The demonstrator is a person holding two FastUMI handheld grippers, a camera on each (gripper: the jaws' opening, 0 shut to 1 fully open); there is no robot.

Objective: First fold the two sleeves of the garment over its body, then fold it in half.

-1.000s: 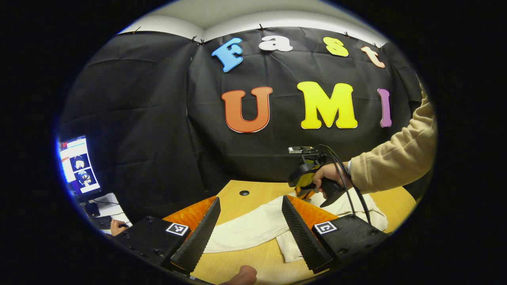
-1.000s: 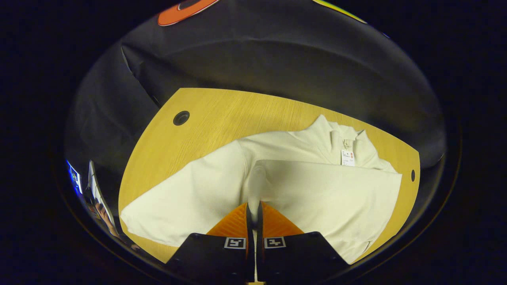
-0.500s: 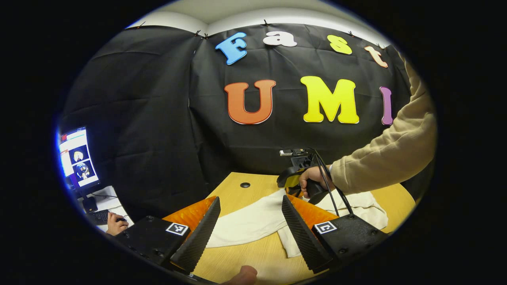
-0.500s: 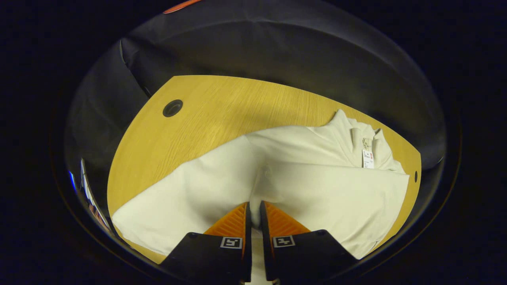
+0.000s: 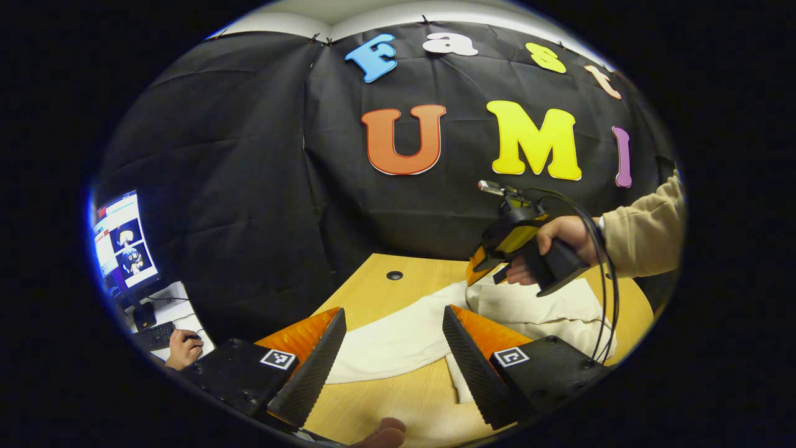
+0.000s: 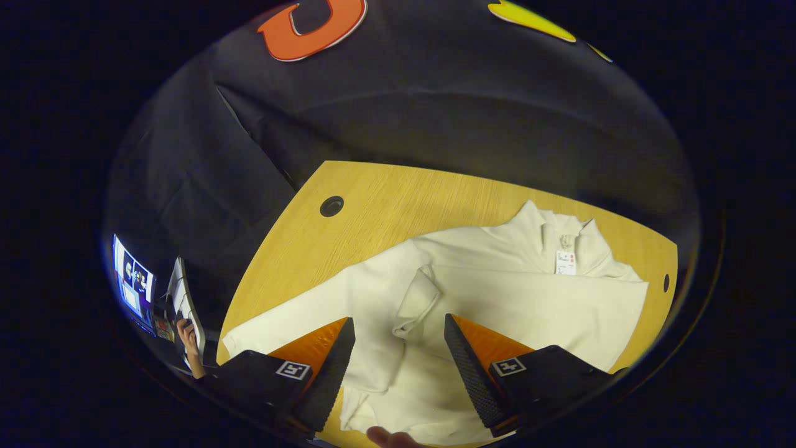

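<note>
Garment (image 6: pixel 497 298) lies beneath both wide-open, empty claws.

Two handheld grippers, each with a black blocky body studded with small screws. On the left gripper (image 5: pixel 392 348), two wedge-shaped fingers (image 5: pixel 314 367) with ribbed inner faces, plus a small square black-and-white marker (image 5: pixel 278 359) on top of each finger base. Same build on the right gripper (image 6: pixel 395 361): ribbed wedges, square markers. From the left gripper view, yellow-and-black housing on the right gripper, black cables (image 5: pixel 600 249) looping off its rear, and a beige knit sleeve (image 5: pixel 643 233) with ribbed cuff behind the hand (image 5: pixel 553 246).
</note>
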